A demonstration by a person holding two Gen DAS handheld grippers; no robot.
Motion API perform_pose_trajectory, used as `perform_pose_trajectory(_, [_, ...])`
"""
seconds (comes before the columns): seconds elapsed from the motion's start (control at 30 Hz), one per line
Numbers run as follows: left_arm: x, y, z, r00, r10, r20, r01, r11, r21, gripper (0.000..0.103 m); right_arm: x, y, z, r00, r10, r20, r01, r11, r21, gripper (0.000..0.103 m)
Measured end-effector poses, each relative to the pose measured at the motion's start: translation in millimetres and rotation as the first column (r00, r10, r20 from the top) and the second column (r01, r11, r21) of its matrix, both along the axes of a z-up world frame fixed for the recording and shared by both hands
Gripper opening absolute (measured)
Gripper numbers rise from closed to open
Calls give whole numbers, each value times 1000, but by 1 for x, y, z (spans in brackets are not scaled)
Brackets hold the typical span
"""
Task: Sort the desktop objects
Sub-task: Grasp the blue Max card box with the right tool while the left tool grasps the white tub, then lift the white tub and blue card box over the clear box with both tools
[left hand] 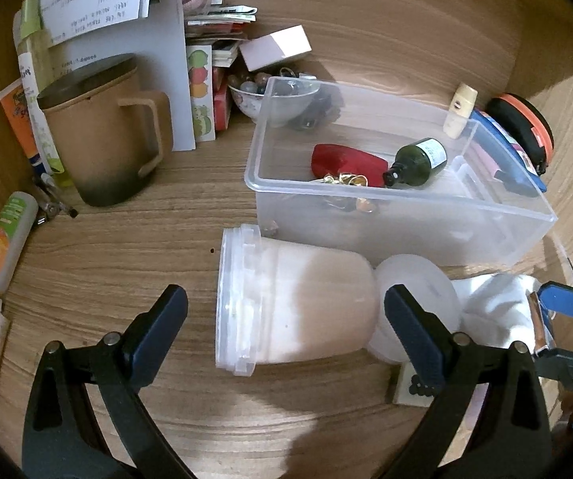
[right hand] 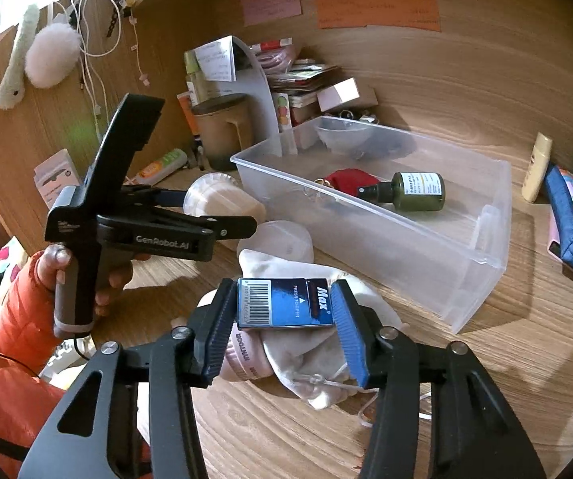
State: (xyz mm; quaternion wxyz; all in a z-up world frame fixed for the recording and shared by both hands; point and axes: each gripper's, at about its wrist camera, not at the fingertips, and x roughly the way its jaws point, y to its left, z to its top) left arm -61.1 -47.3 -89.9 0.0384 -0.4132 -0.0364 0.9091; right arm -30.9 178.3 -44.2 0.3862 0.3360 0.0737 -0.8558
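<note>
home desk nook: wood desk (left hand: 126,247), sticky notes (right hand: 378,12), mug (left hand: 98,127), toiletries, hanging earphones (right hand: 98,52).

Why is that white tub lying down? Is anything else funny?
The white tub is tipped on its side on the desk, its lid off beside it. Nothing has spilled. The green bottle also lies flat inside the clear bin.

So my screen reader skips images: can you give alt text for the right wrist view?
The right gripper is shut on a blue box above a white cloth. Behind stands a clear bin.
</note>
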Motion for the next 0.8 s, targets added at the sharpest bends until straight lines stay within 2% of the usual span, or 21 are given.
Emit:
perform_pose_trajectory(0.07, [-1, 0, -1, 1000, -4, 1, 4, 1000, 4, 90, -1, 0, 0, 1000, -4, 4, 4, 1000, 1, 45])
perform_pose_trajectory(0.23, [-2, 1, 0, 1000, -8, -6, 8, 1000, 18, 82, -1, 1, 2, 1000, -13, 4, 13, 1000, -1, 45])
perform_pose_trajectory(0.33, [-2, 2, 1, 1000, -14, -17, 15, 1000, 27, 70, -2, 3, 4, 1000, -21, 3, 21, 1000, -6, 45])
perform_pose_trajectory(0.5, [0, 8, 3, 999, -11, -43, 10, 1000, -27, 68, -5, 9, 7, 999, -46, 12, 46, 999, -19, 45])
perform_pose_trajectory(0.8, [6, 7, 7, 999, -11, -50, 10, 999, -32, 66, -15, 19, 13, 996, -84, 18, 85, 996, -41, 45])
